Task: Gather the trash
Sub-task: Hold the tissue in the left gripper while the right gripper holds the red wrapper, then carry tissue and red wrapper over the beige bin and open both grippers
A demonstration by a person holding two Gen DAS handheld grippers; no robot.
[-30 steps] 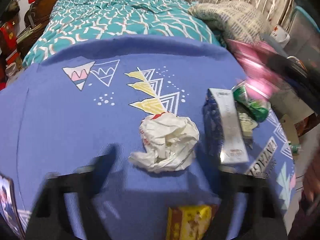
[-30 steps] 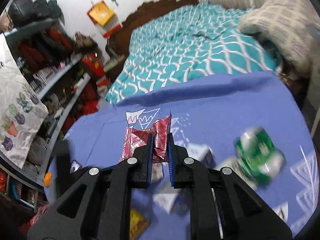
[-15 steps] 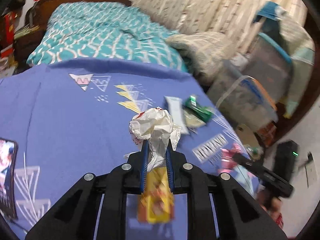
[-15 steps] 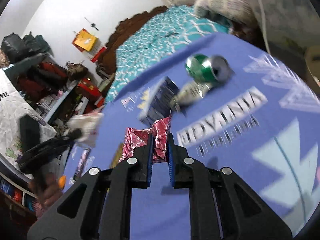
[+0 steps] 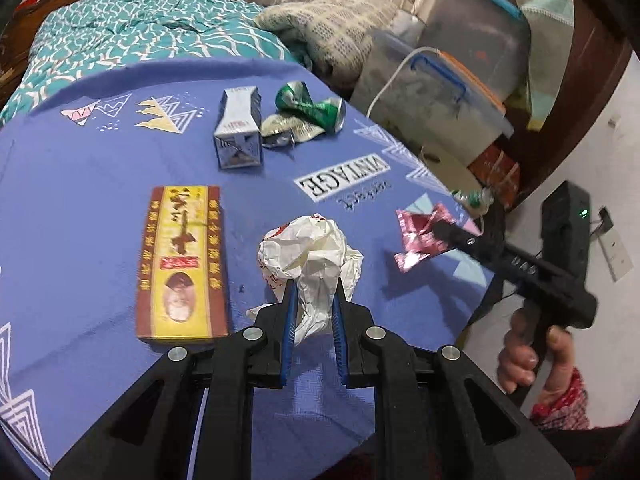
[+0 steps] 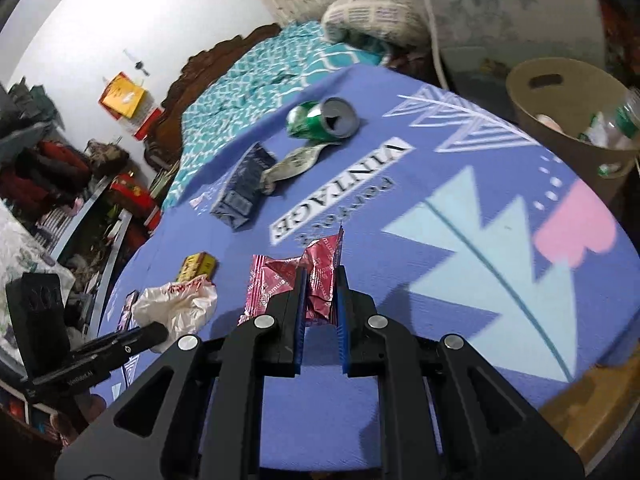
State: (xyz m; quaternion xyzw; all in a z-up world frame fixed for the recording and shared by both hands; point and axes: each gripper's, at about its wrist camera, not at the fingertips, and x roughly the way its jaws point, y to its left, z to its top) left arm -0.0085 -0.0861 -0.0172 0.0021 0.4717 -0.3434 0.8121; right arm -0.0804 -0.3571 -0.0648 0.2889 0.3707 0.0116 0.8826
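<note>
Crumpled white paper wad point(image 5: 310, 248), glossy red foil wrapper point(image 6: 298, 280), dented green metal can point(image 6: 322, 118), matt purple cloth point(image 5: 80, 208)

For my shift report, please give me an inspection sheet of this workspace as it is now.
Surface: purple printed cloth, partly littered.
Job's things: crushed green can, dark blue carton, yellow-red box, grey wrapper lying loose; tan bin holds bottles.
Clutter: nothing seen beyond the trash.
Grippers: left claw shut on white crumpled paper; right claw shut on red wrapper.
Cables: white cable over storage boxes.
Surroundings: bed with teal cover, crowded shelves.
</note>
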